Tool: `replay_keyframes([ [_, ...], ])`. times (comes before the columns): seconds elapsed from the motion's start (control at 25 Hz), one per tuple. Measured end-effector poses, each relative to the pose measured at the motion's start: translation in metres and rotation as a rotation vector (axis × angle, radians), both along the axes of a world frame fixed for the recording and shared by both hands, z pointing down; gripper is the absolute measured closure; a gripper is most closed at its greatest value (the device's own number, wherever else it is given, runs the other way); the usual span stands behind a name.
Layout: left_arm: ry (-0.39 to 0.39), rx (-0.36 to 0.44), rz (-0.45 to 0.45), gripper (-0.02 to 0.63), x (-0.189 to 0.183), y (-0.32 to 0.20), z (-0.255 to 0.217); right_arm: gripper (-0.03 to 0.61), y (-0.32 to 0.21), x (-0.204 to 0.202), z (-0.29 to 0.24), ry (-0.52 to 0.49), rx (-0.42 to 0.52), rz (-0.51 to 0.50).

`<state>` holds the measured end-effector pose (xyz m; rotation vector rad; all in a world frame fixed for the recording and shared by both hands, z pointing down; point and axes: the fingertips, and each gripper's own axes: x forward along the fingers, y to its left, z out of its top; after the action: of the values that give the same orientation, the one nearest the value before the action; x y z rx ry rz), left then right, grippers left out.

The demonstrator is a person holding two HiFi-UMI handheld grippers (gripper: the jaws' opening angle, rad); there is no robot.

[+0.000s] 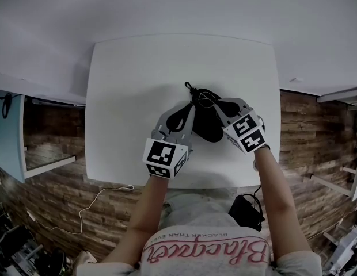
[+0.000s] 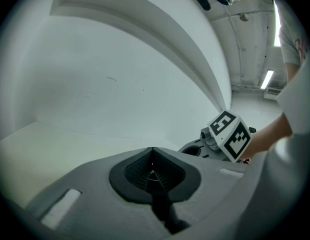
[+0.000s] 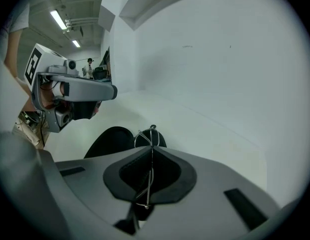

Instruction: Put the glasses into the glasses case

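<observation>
The black glasses case lies on the white table, between my two grippers. Thin wire-framed glasses hang over its far end. My right gripper is shut on the wire frame. In the right gripper view the wire runs down between the pads, with a lens rim sticking out past the tips above the case. My left gripper sits just left of the case with its jaws shut. I see nothing clearly held in them. The right gripper's marker cube shows beside it.
The table's near edge is close behind both grippers. The far half of the table runs up to a white wall. Below are wooden flooring, a thin white cable and a black object by the person's lap.
</observation>
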<state>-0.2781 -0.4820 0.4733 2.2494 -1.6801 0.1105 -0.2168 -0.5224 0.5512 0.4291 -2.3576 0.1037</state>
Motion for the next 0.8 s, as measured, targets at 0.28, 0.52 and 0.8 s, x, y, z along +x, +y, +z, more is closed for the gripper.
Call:
replay_keyframes([
  [0.28, 0.01, -0.014, -0.018, 0.611, -0.007, -0.002, 0.007, 0.565, -0.006, -0.001, 0.016, 0.057, 0.005, 0.007],
  [0.52, 0.023, -0.016, -0.029, 0.611, -0.012, -0.003, 0.008, 0.565, -0.01, -0.003, 0.021, 0.089, 0.057, 0.002],
  [0.8, 0.026, -0.007, -0.036, 0.611, -0.014, 0.002, 0.008, 0.563, -0.008, -0.004, 0.021, 0.083, 0.106, 0.003],
])
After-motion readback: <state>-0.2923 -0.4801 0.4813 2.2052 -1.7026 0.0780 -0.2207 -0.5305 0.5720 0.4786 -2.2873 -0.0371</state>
